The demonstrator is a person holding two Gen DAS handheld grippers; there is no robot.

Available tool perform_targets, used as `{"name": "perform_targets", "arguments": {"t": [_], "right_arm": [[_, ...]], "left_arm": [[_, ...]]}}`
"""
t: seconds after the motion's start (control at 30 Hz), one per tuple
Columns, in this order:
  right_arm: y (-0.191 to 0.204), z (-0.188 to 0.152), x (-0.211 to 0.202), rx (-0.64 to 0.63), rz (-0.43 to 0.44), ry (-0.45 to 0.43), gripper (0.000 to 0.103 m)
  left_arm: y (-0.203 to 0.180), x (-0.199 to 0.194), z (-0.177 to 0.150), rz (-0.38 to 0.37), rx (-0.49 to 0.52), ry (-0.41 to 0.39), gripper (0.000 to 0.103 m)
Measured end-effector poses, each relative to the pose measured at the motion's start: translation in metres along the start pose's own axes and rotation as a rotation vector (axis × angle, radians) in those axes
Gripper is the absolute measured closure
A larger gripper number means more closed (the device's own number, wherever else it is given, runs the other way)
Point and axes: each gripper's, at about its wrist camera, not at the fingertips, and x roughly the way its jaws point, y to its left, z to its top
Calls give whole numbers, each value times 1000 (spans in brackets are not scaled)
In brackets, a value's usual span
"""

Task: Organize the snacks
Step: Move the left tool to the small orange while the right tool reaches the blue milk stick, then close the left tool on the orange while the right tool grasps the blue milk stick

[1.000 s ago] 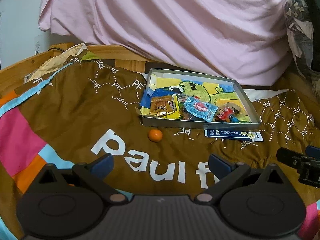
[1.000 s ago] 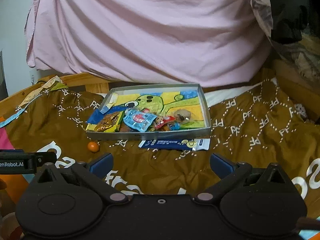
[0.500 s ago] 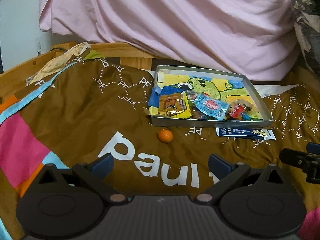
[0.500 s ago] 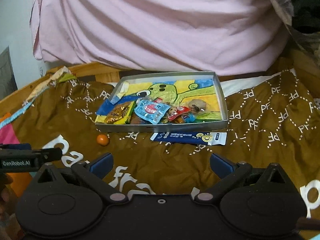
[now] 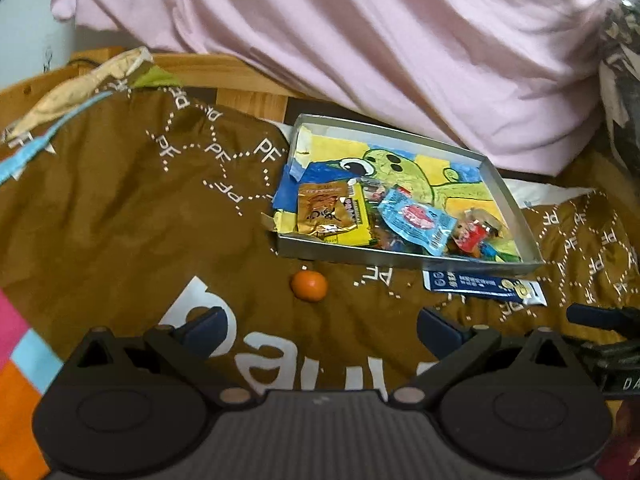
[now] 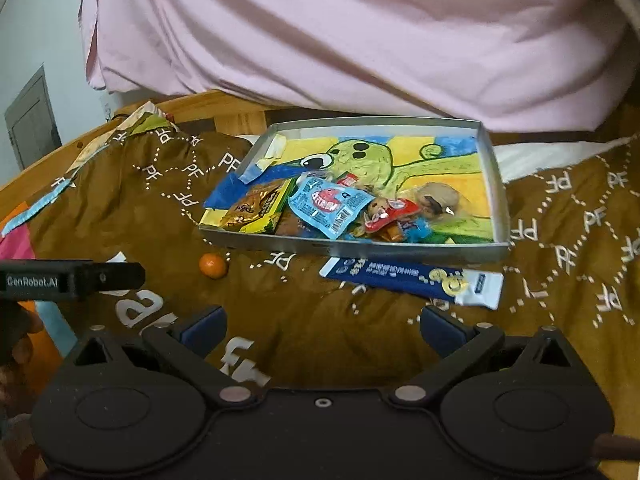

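Note:
A shallow grey box (image 5: 400,258) (image 6: 360,249) with a green cartoon lining lies on the brown blanket and holds several snack packets, among them a gold packet (image 5: 325,208) (image 6: 250,208) and a light blue one (image 5: 416,218) (image 6: 330,205). A small orange fruit (image 5: 309,286) (image 6: 213,266) and a long dark blue packet (image 5: 482,286) (image 6: 412,278) lie on the blanket just in front of the box. My left gripper (image 5: 320,328) is open and empty, close before the orange fruit. My right gripper (image 6: 322,326) is open and empty, close before the blue packet.
The brown blanket (image 5: 120,208) with white letters covers the bed. A pink sheet (image 5: 360,40) hangs behind the box. A wooden bed frame (image 5: 240,76) runs along the back left. The other gripper shows at each view's edge (image 5: 608,320) (image 6: 72,278).
Both grippers have moved forward toward the box. The orange fruit and the blue packet now sit nearer and larger. Both jaws stay open.

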Motion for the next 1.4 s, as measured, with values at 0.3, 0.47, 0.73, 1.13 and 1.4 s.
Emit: {"name": "perform_targets", "arguments": {"t": [0.3,0.47,0.73,1.13,1.4], "right_arm": [[-11,10,45,-218,-40,-2,1],[-27,12,67,-245,-83,46,1],[-40,16,88,-276,-83,92,1],[-62,21,122,-228,-89,187,1],[-42,13,110,-244,57,291,1]], "left_arm": [[2,52,11,-46,69,-11,0],[0,76,11,-70,102,-12,0],[-1,99,19,-146,122,20,0],[4,119,15,-211,117,84,3],[8,119,18,-241,81,91,6]]}}
